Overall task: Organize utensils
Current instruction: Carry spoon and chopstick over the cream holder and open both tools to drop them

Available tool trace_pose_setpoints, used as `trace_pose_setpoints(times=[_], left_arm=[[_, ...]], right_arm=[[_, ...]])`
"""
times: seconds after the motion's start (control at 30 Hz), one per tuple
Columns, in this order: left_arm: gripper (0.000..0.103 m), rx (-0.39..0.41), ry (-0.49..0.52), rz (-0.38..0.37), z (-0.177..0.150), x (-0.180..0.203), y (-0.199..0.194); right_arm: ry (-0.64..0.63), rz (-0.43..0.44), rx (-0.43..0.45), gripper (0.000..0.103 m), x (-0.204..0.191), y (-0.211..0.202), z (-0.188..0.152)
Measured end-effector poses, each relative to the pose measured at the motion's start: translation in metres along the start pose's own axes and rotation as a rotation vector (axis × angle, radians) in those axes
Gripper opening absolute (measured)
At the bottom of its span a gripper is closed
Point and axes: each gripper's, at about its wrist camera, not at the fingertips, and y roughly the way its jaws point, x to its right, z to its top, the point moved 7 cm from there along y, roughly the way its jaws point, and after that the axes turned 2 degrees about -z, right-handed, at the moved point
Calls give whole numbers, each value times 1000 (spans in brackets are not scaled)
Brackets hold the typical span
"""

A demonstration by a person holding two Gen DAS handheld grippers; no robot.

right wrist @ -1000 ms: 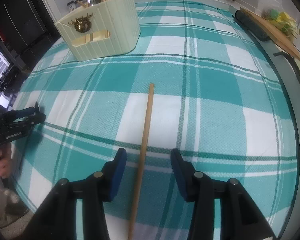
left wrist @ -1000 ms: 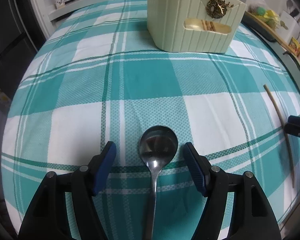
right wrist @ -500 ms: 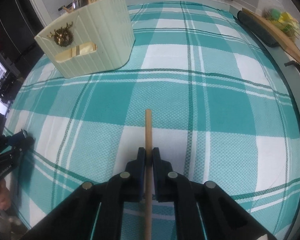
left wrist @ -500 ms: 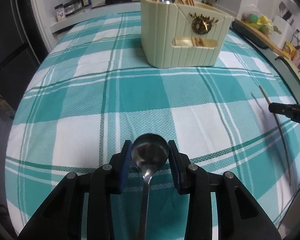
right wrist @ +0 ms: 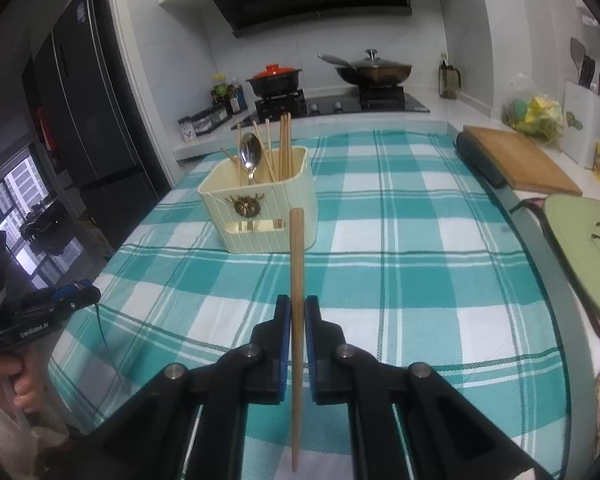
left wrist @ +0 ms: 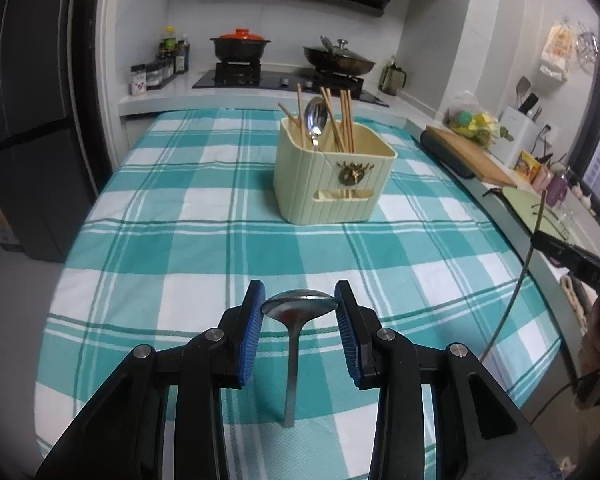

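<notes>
My left gripper [left wrist: 299, 304] is shut on the bowl of a metal spoon [left wrist: 298, 309], lifted off the checked cloth, handle hanging down toward me. My right gripper [right wrist: 297, 312] is shut on a wooden chopstick [right wrist: 296, 264], which it holds above the table with the tip pointing at the holder. The cream utensil holder [left wrist: 332, 178] [right wrist: 260, 208] stands mid-table with several chopsticks and one spoon upright in it. At the right edge of the left wrist view, the right gripper [left wrist: 556, 252] shows with the thin chopstick [left wrist: 530, 252]. The left gripper [right wrist: 72, 296] appears at the left of the right wrist view.
The table wears a teal and white checked cloth [left wrist: 204, 240]. A wooden cutting board [right wrist: 516, 160] and a green mat [right wrist: 584, 256] lie along the right counter. Behind the table is a stove with a red-lidded pot [left wrist: 240, 46] and a wok [left wrist: 338, 60]. A black fridge [left wrist: 28, 120] stands at left.
Both grippers closed on their utensils, the left on the spoon and the right on the chopstick, then rose off the cloth and tilted up, bringing the kitchen into view.
</notes>
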Motion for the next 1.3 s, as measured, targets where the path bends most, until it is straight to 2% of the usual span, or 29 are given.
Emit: trace_pose_setpoints(times=[0.13,0.27,0.57,0.7,0.9,1.03,1.13,1.3], left_arm=[[36,21,-21,-27,4,3,-12],[36,33,-8,-22,7,8,-17],[36,18,-9,-43,13,13,-14],[36,20,1,-70,30,16,-16],[36,66,29,-107,87,21,-26],[36,123,33,-110,141,20,-32],[36,191,48,-86,187,21,-34],[36,268,29,-79,257,28,-14]], right_arm=[[-39,-11,77,7,-15,-22,3],[-58,-12,132,7,-24,-34,7],[-48,6,127,7,-26,-31,5],[-39,13,114,7,-23,-25,8],[-60,15,150,7,-22,-20,48],[-84,24,200,7,-25,-14,96],[-119,25,267,7,-31,-13,138],[-171,49,368,7,-48,-2,208]])
